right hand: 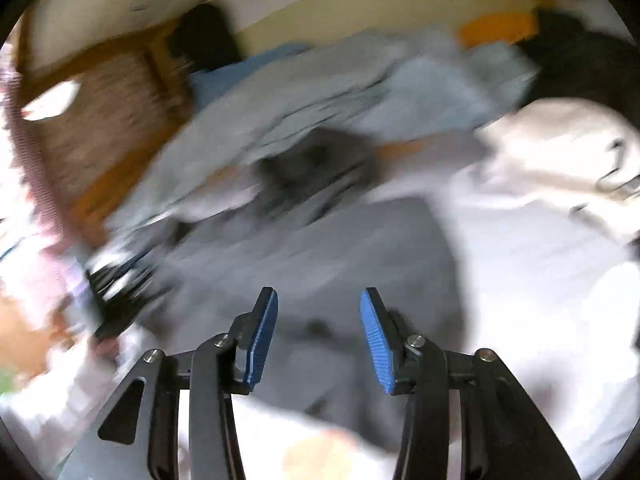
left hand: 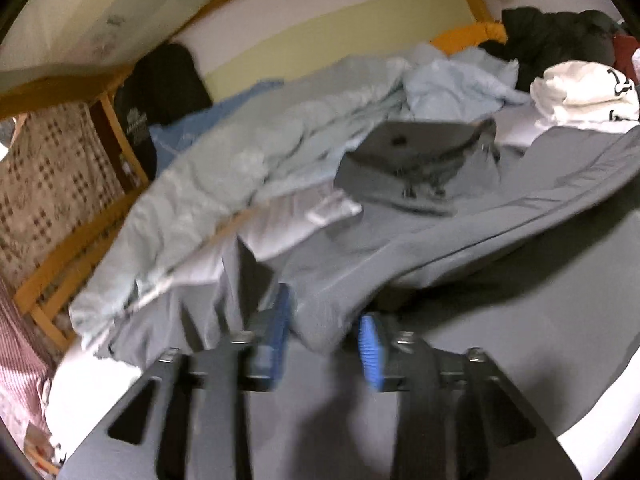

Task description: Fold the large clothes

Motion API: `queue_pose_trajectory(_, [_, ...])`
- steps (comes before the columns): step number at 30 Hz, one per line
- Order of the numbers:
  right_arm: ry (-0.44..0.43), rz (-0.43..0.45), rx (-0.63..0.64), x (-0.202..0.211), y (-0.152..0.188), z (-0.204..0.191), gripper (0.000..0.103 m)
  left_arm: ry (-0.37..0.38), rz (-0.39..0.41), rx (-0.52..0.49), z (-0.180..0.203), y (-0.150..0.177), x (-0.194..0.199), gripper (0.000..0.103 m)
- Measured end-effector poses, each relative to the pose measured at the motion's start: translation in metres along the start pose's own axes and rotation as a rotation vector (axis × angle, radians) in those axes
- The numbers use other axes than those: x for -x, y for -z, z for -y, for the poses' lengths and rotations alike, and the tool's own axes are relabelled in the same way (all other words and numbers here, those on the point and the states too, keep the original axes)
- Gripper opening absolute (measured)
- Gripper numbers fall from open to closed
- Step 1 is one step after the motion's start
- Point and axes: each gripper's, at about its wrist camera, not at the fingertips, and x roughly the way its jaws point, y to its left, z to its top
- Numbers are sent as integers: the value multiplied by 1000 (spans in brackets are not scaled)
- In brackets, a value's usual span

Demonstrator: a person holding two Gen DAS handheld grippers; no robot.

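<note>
A large grey garment [left hand: 400, 240] lies spread over the white bed sheet. My left gripper [left hand: 324, 336] is open, its blue pads on either side of a raised fold of the grey cloth without pinching it. The right gripper shows in the left wrist view [left hand: 416, 160], resting over the far part of the garment. In the blurred right wrist view my right gripper [right hand: 318, 332] is open and empty above the grey garment [right hand: 340, 248]. The left gripper appears there as a dark blur [right hand: 120, 292] at the left.
A pale blue duvet [left hand: 240, 168] is bunched at the back left. A folded white garment [left hand: 580, 92] and dark clothes [left hand: 560, 36] lie at the back right. A wooden bed frame [left hand: 80, 248] runs along the left. White sheet [right hand: 540, 280] lies on the right.
</note>
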Motion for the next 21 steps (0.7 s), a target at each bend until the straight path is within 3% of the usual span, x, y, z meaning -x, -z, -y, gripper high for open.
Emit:
queue_pose_trajectory(1, [36, -2, 8, -5, -5, 2, 46, 5, -23, 7, 0, 0, -2, 74])
queue_pose_trajectory(2, [54, -10, 11, -10, -7, 7, 46, 17, -32, 26, -1, 1, -2, 81])
queue_pose_trajectory(4, [67, -55, 24, -28, -6, 10, 45, 84, -46, 76, -6, 4, 3, 85])
queue_pose_trajectory(8, [196, -150, 100, -59, 24, 2, 37, 183, -119, 196, -20, 10, 9, 89])
queue_pose_trajectory(9, [264, -162, 128, -63, 29, -1, 31, 190, -124, 228, -23, 12, 15, 89])
queue_pose_trajectory(12, [605, -93, 207, -60, 48, -1, 30, 238, -66, 331, -38, 13, 35, 93])
queue_pose_trajectory(13, [668, -92, 217, -61, 49, 2, 30, 261, -57, 362, -42, 11, 38, 94])
queue_pose_trajectory(15, [616, -119, 156, -59, 45, 17, 30, 314, -61, 401, -47, 7, 38, 94])
queue_pose_trajectory(18, [480, -56, 60, -34, 29, 22, 30, 394, -103, 450, -49, -1, 25, 94])
queue_pose_trajectory(21, [327, -13, 44, -22, 6, 17, 31, 490, -249, 451, -35, -15, -6, 94])
